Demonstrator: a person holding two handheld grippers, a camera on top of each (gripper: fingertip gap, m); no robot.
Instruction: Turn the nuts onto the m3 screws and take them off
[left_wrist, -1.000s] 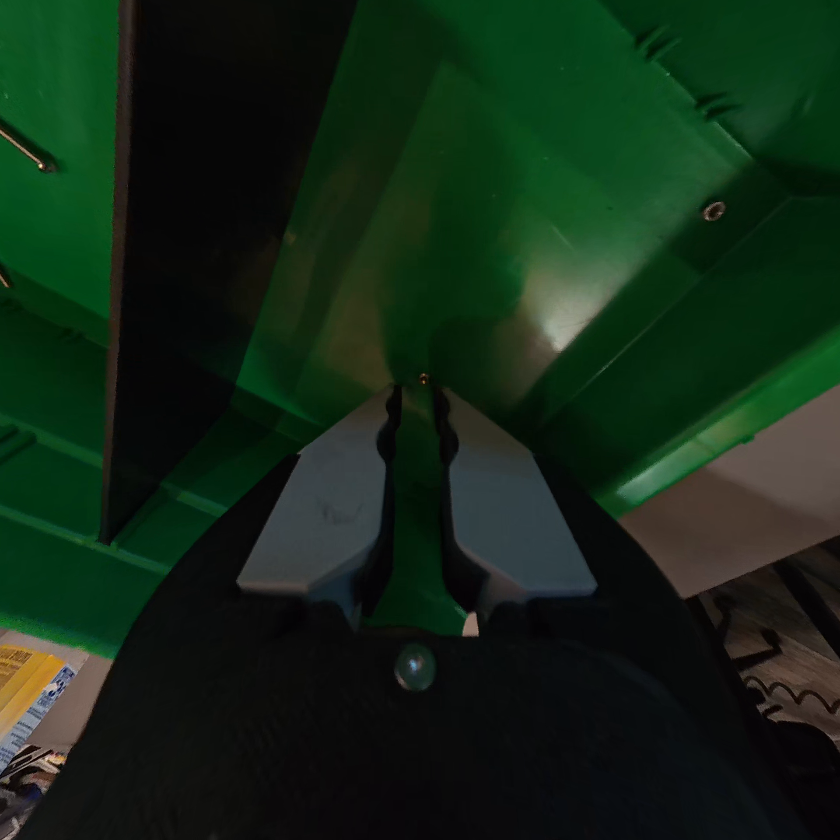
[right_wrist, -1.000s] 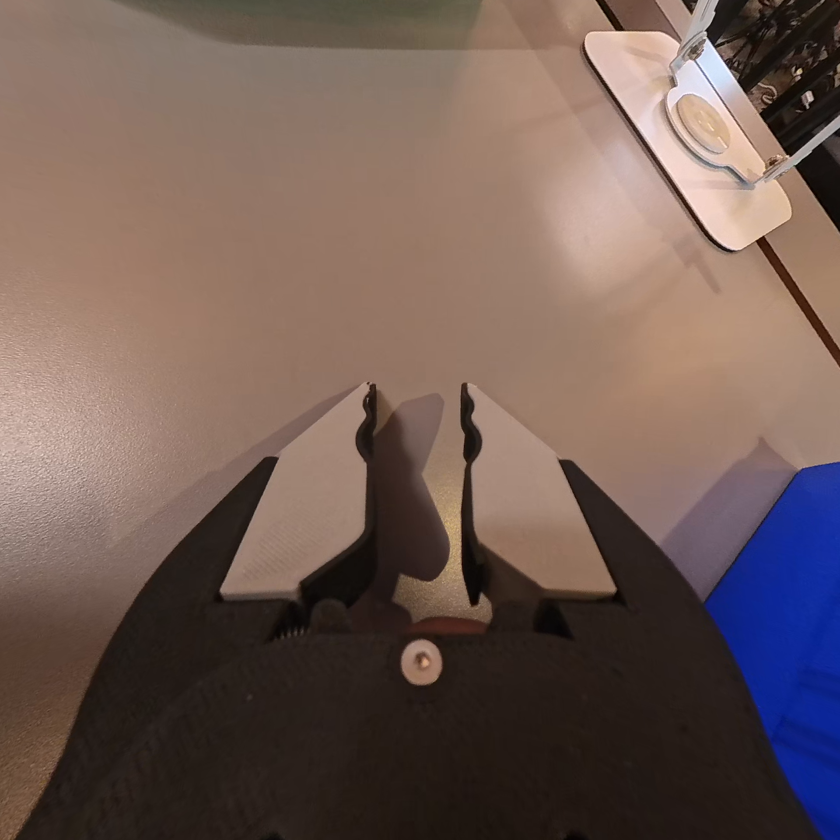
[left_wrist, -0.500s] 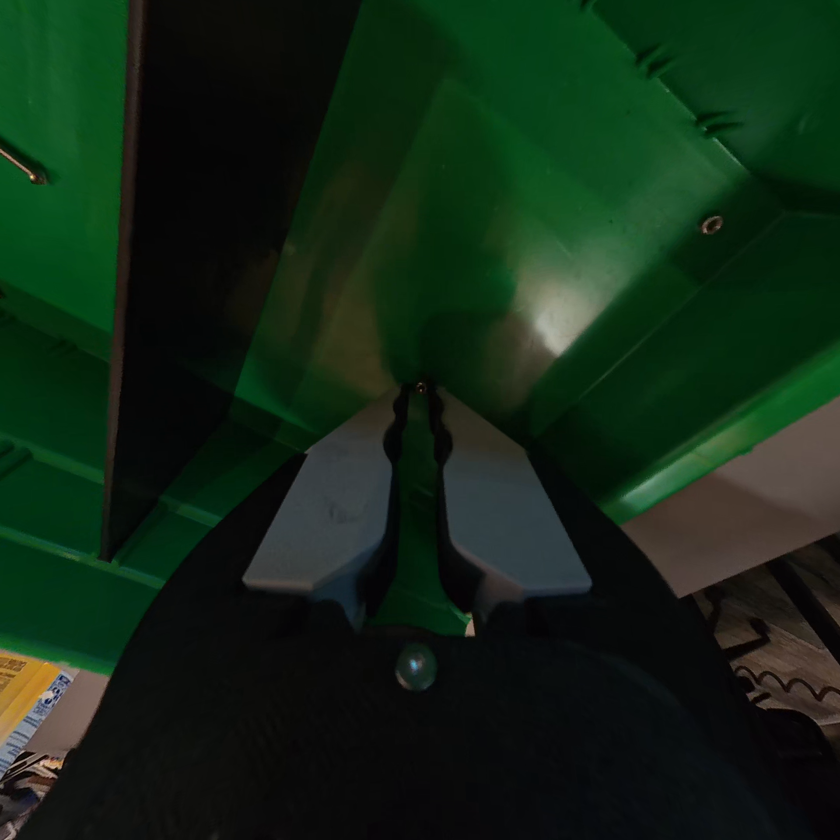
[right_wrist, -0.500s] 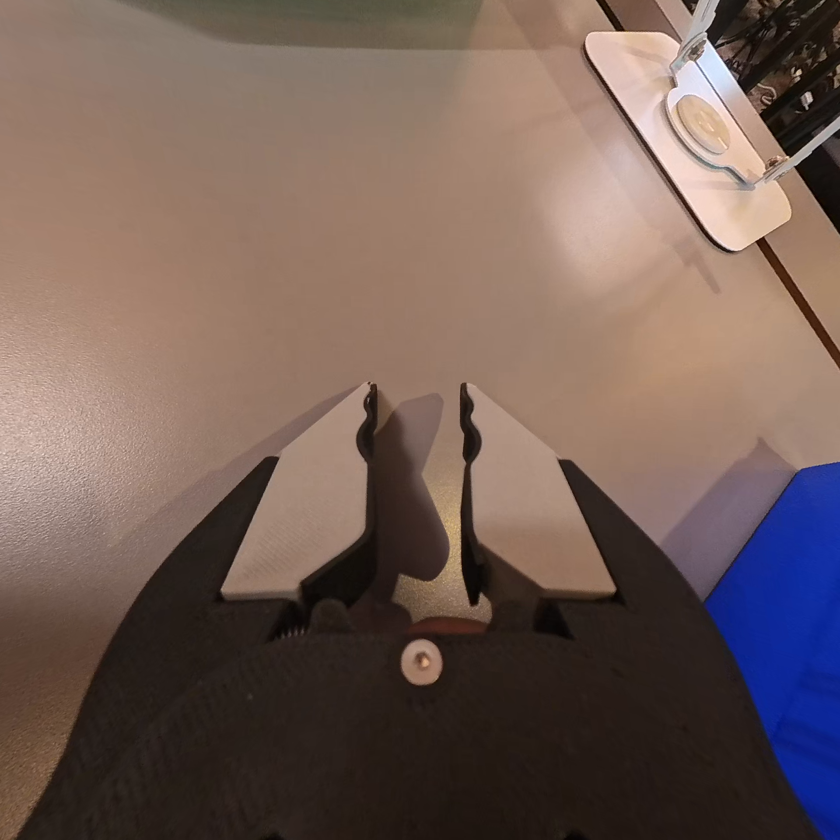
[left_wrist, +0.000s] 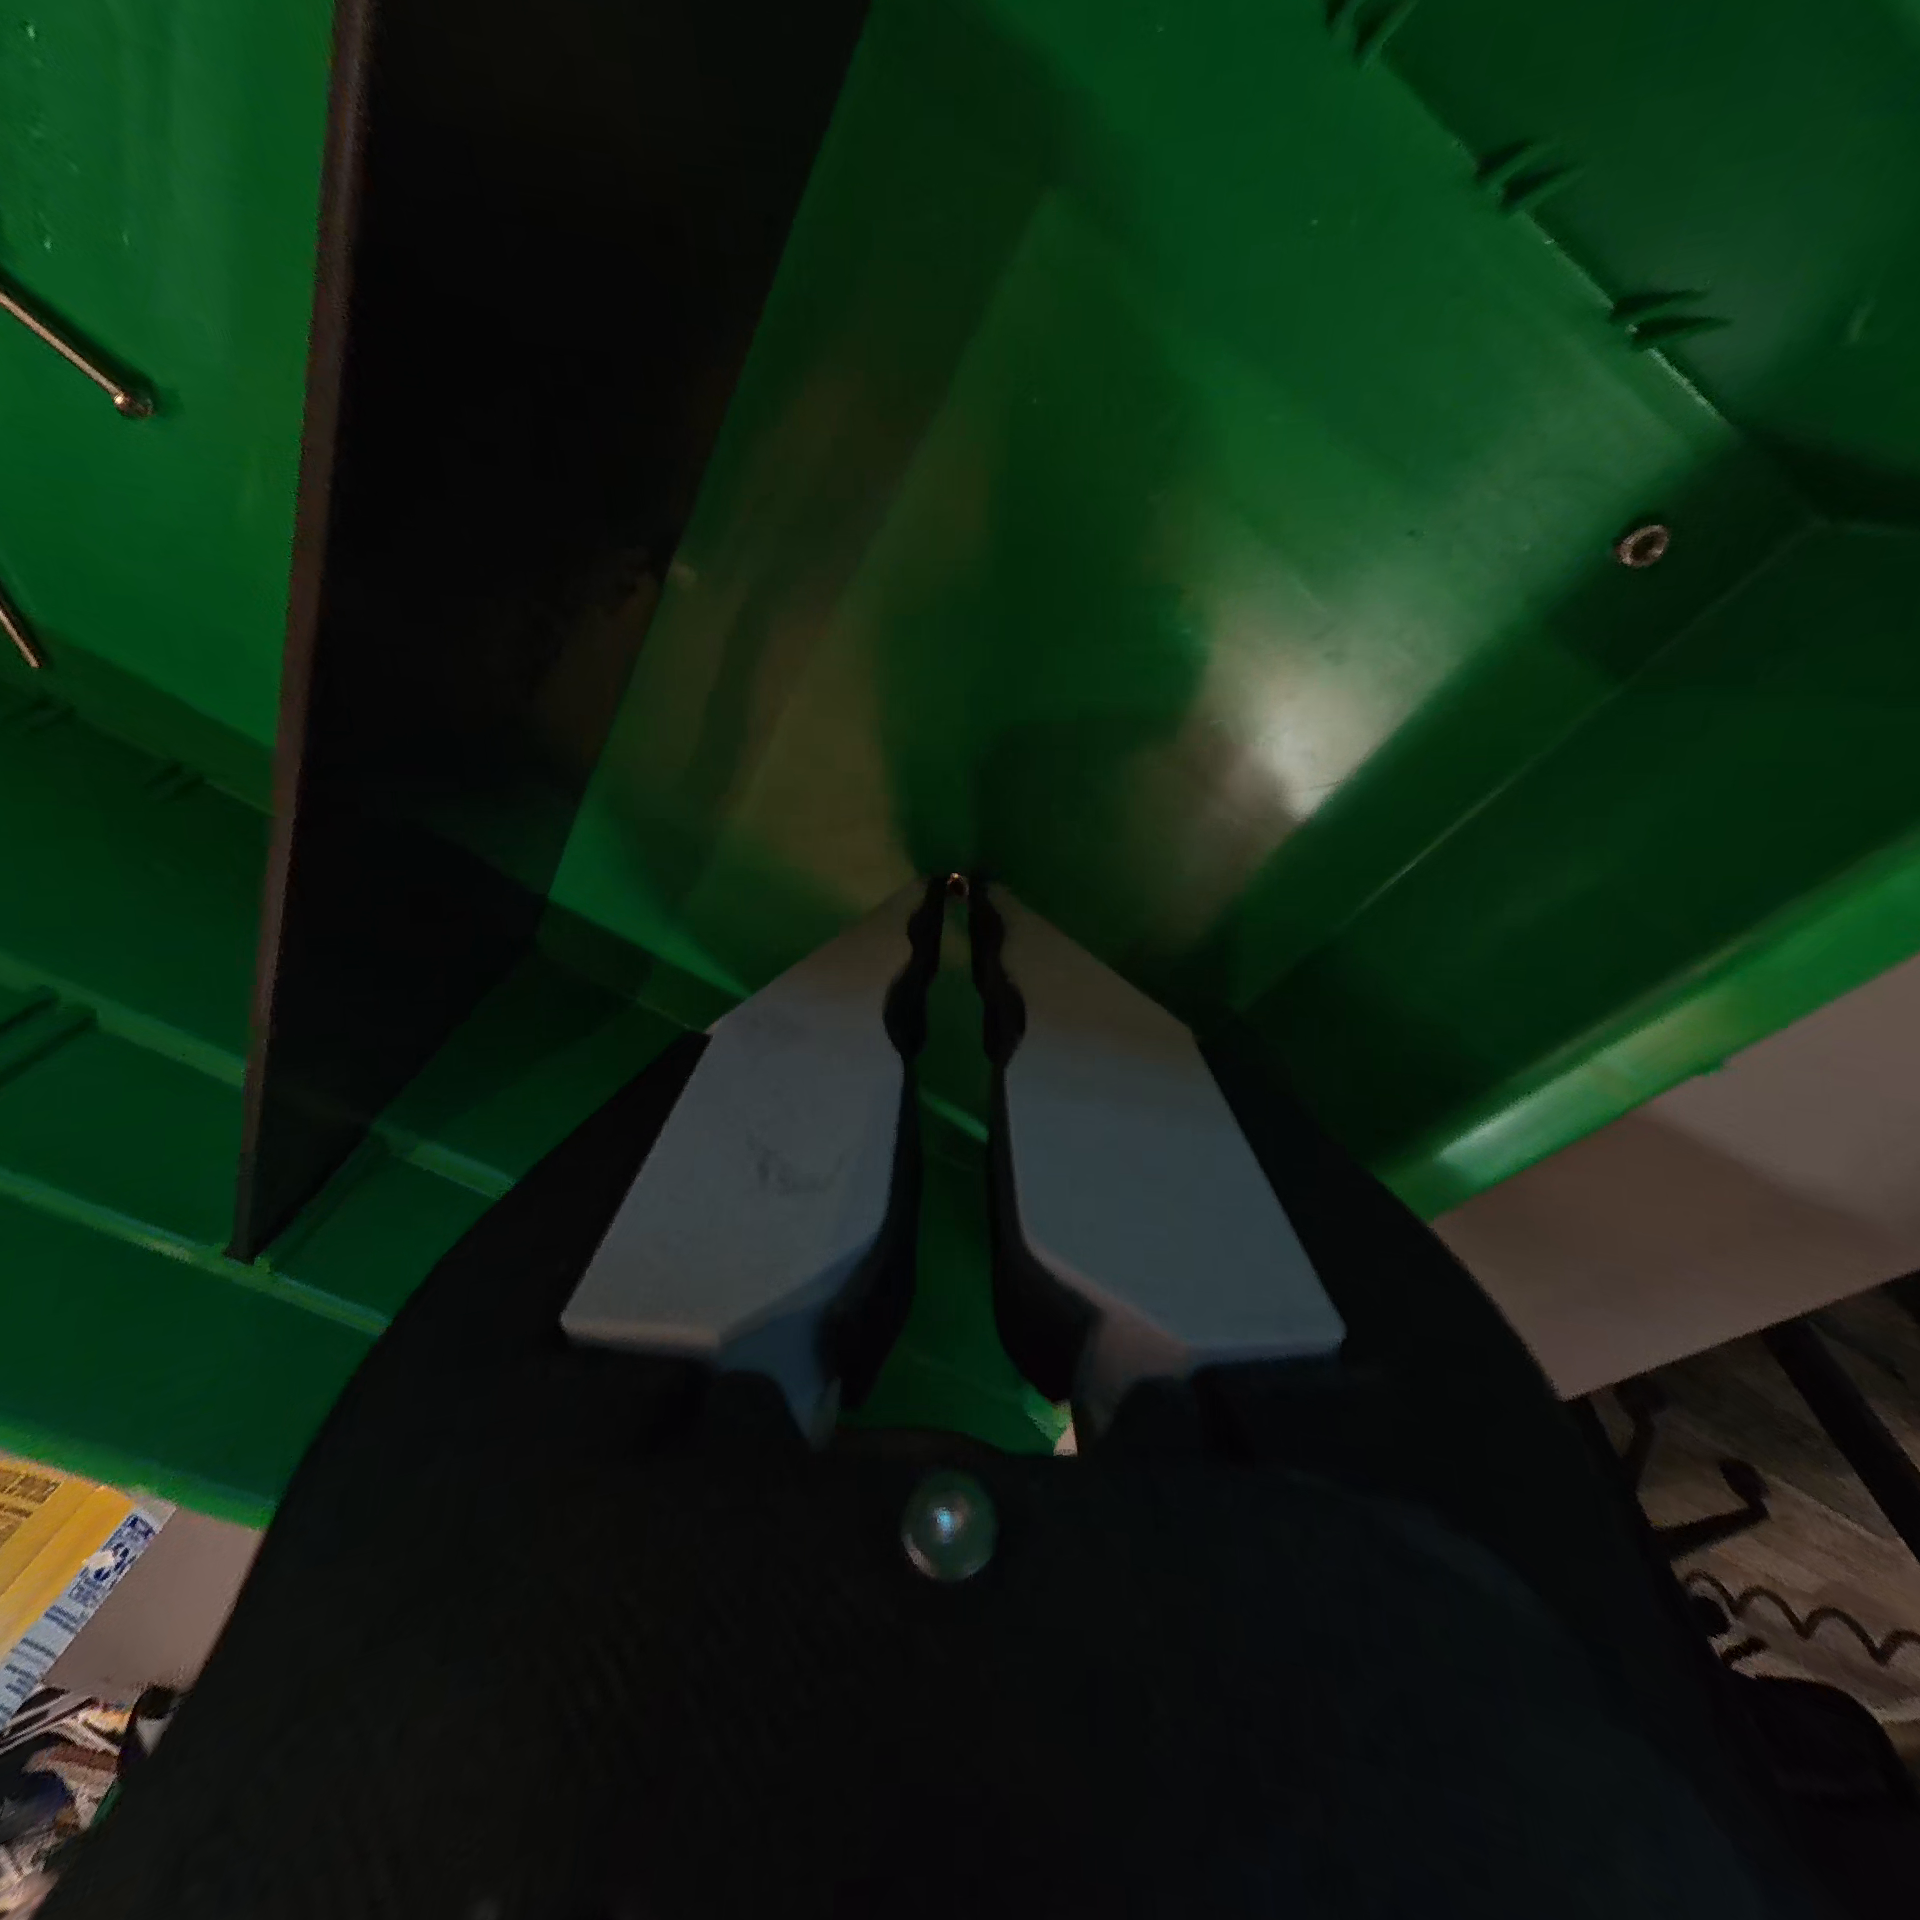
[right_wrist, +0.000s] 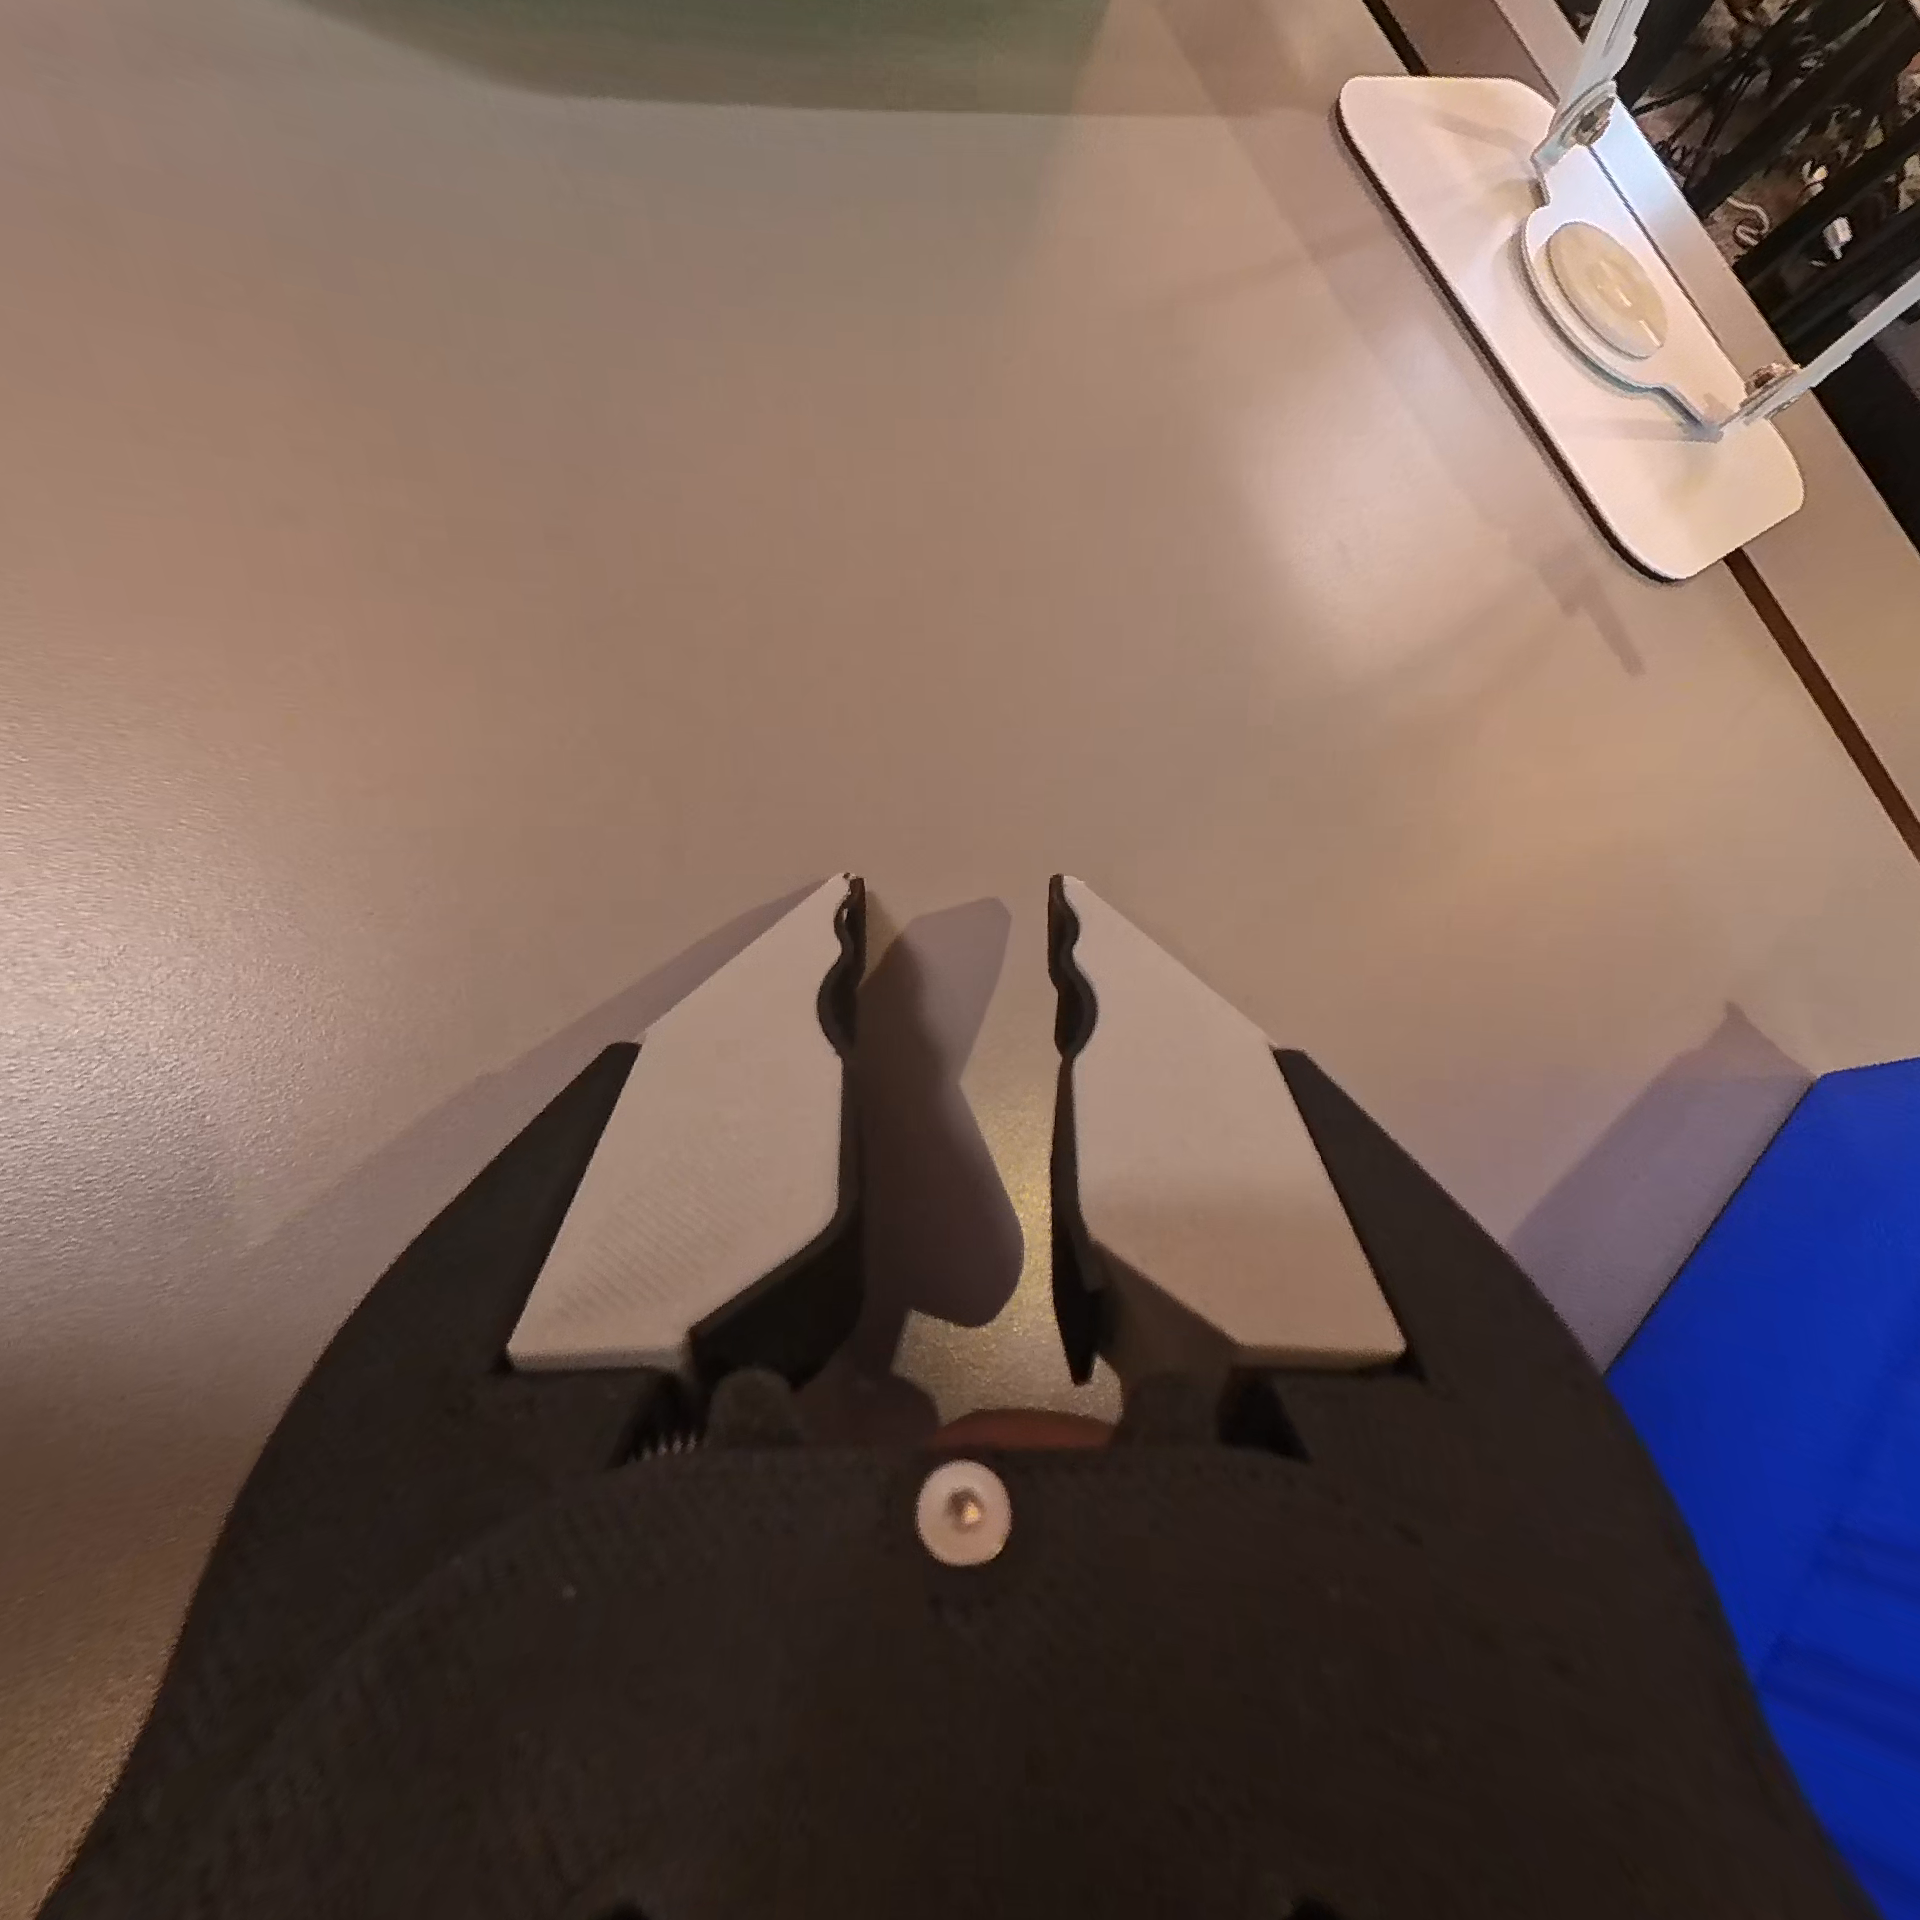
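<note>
In the left wrist view my left gripper (left_wrist: 954, 885) reaches down into a green plastic bin (left_wrist: 1299, 499). Its fingertips are closed on a tiny metal nut (left_wrist: 955, 884) lying on the bin floor. A second small nut (left_wrist: 1643, 544) lies on the floor at the right. Long thin screws (left_wrist: 78, 353) lie in the compartment at the far left, beyond a black divider (left_wrist: 499, 520). In the right wrist view my right gripper (right_wrist: 951, 894) is open and empty, hovering over the bare beige table (right_wrist: 623, 520).
A white lamp base (right_wrist: 1558, 312) stands at the table's far right edge. A blue bin (right_wrist: 1787, 1351) sits at the right beside my right gripper. A yellow box (left_wrist: 52, 1558) lies below the green bin's edge at the lower left. My right fingertips sit around 35 centimeters from my left ones.
My left gripper's fingers have closed in from a narrow gap onto the small nut on the bin floor. The right gripper has not moved.
</note>
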